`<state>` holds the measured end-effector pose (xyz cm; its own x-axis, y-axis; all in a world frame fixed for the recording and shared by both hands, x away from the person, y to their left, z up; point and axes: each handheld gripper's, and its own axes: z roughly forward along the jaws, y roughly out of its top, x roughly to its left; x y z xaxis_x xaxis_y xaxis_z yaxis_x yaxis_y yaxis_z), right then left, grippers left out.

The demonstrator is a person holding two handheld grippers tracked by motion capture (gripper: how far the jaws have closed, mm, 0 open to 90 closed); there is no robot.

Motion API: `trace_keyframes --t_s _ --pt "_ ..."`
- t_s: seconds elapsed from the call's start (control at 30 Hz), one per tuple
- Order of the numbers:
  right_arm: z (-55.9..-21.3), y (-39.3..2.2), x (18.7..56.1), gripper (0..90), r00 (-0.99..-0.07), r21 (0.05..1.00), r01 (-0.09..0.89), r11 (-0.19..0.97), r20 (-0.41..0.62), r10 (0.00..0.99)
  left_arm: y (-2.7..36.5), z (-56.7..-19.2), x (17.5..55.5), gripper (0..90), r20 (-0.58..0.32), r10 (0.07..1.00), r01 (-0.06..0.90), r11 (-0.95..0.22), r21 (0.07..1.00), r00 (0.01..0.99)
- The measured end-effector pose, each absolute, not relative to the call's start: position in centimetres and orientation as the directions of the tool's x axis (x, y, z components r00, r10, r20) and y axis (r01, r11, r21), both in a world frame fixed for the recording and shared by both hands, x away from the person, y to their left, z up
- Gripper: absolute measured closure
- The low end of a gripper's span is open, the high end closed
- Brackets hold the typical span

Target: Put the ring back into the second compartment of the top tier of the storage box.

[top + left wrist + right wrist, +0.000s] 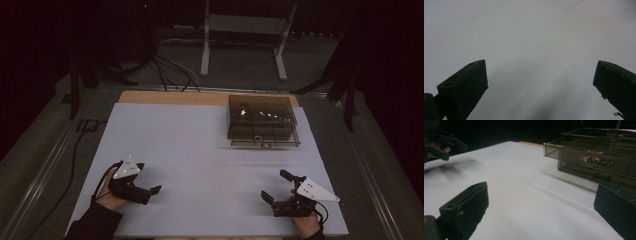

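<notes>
Drawer box [262, 120], smoked clear plastic, far right of white table [200, 150], bottom drawer [265, 143] slightly pulled out; left gripper [150, 190] near left edge, jaws apart, empty; right gripper [276, 186] near right, jaws apart, empty

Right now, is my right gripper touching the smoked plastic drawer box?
Apart. The high view shows the right gripper near the table's front edge, with a wide stretch of bare white tabletop between it and the drawer box farther back.
</notes>
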<state>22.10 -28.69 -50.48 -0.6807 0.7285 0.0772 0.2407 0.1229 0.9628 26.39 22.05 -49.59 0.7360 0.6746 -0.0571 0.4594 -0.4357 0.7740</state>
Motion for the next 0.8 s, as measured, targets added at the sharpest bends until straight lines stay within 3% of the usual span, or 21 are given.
trace_keyframes --t_s 0.8 --pt "-50.5 -28.8 22.1 0.0 -0.676 0.963 0.240 0.125 0.074 0.733 25.8 -52.1 23.4 0.7 -0.063 0.761 0.520 -0.377 0.767 0.645"
